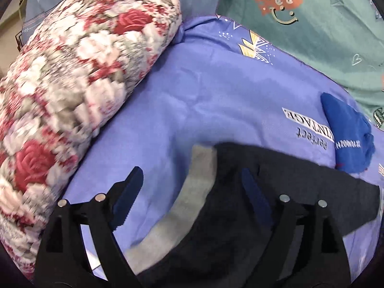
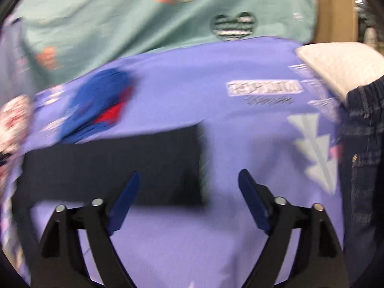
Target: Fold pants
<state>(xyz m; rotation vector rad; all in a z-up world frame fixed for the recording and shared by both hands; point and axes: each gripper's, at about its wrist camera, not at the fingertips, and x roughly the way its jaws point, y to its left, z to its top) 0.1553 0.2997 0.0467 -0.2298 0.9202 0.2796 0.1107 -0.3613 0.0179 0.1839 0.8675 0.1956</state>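
Dark navy pants (image 1: pixel 276 192) lie on a purple bedsheet (image 1: pixel 192 96), with a grey inner waistband strip (image 1: pixel 189 196) showing at their left edge. My left gripper (image 1: pixel 192 187) is open, hovering over that waistband end, holding nothing. In the right wrist view the pants (image 2: pixel 115 168) appear as a flat dark rectangle on the sheet (image 2: pixel 240 144). My right gripper (image 2: pixel 189 187) is open and empty over the pants' right edge. That view is motion-blurred.
A floral red-and-white blanket (image 1: pixel 72 84) is bunched at the left. A blue folded garment (image 1: pixel 345 134) lies behind the pants, also in the right wrist view (image 2: pixel 100 103). A teal sheet (image 1: pixel 324 36) lies beyond. Dark jeans (image 2: pixel 362 156) and a white pillow (image 2: pixel 340 64) are at right.
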